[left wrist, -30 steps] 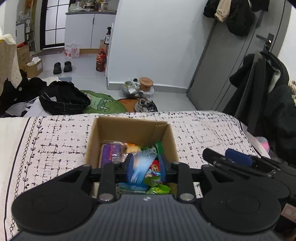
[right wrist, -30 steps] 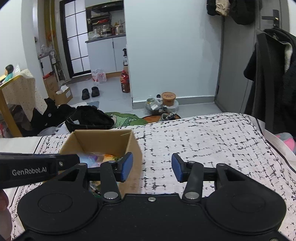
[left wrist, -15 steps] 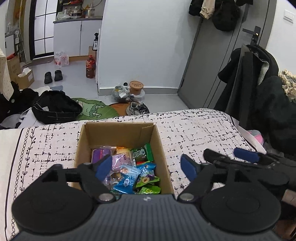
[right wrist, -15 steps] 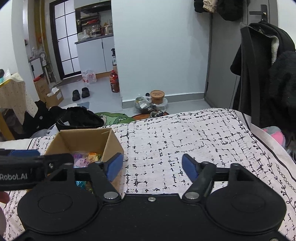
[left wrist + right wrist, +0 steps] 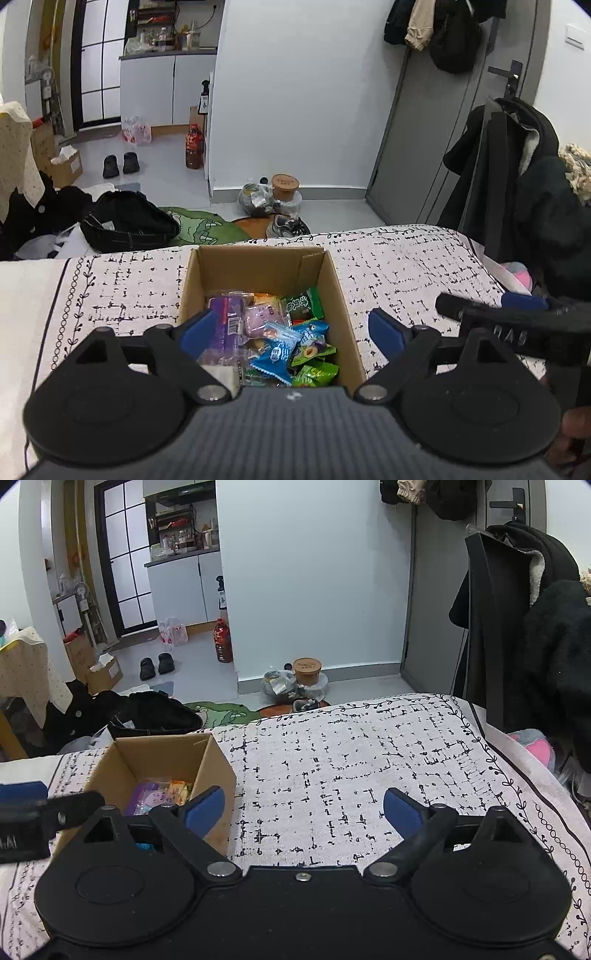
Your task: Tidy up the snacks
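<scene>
**One box, many packets, both jaws wide**

One open cardboard box (image 5: pixel 258 273) stands on a bed spread with a white, black-flecked blanket (image 5: pixel 399 266). Inside the box lie the snacks (image 5: pixel 273 332), piled loosely: a purple packet at the left, a pale pink one beside it, blue wrappers in the middle, green ones at the right and near edge, and something orange towards the back.

The left gripper (image 5: pixel 290 330) hangs over the near end of the box. Its jaws have just been opening and now stand wide apart, the blue pads either side of the pile and touching none of the packets.

The right gripper (image 5: pixel 303 806) is beside the box, over bare blanket. Its jaws have likewise just been opening, with nothing between them; the left pad shows in front of the box's right wall.
</scene>
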{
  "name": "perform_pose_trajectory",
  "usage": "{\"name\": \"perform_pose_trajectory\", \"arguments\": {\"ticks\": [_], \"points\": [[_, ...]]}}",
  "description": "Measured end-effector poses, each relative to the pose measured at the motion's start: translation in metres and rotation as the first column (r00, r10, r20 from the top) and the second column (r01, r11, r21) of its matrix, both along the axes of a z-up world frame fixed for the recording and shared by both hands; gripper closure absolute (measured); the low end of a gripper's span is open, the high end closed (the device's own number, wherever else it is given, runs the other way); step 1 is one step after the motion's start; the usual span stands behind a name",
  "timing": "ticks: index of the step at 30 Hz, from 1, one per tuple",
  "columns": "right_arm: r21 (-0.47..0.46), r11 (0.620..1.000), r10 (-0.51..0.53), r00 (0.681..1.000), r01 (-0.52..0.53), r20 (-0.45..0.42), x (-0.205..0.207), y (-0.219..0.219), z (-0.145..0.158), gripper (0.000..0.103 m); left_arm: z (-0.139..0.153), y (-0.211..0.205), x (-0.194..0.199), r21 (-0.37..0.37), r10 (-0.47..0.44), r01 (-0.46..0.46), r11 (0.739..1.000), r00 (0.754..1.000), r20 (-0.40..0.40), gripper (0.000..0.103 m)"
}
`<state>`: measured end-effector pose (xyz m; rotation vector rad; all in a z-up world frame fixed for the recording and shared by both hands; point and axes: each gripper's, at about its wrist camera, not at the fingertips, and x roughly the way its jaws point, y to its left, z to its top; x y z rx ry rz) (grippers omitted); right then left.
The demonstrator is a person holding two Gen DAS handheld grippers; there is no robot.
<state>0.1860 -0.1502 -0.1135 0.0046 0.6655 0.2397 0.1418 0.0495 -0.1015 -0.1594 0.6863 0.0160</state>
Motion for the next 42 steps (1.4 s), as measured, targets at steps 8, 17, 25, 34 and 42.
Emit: {"name": "perform_pose_trajectory", "arguments": {"ticks": [8,17,25,34,42], "points": [[-0.002,1.0,-0.007,1.0,0.007,-0.007,-0.008,-0.015,0.014,0.0,0.004,0.009,-0.008,0.029,-0.014,0.015,0.999,1.0,-0.023,0.012],[0.007,0.999,-0.032,0.999,0.032,-0.019,-0.025,-0.044,0.026,0.0,0.012,0.011,-0.027,0.043,-0.009,0.011,0.999,0.999,-0.045,0.005],[0.014,0.999,-0.036,0.999,0.037,-0.028,-0.039,-0.059,0.031,0.0,0.014,0.01,-0.045,0.047,0.009,-0.005,0.999,0.997,-0.083,0.001],[0.021,1.0,0.013,0.999,-0.012,-0.045,-0.057,-0.066,0.036,0.0,0.022,0.008,-0.066,0.037,0.042,-0.038,0.999,0.994,-0.106,0.001],[0.001,0.998,0.06,0.998,-0.06,-0.025,-0.077,-0.062,0.041,0.0,0.026,0.013,-0.085,0.039,0.051,-0.047,0.998,0.993,-0.111,0.0]]}}
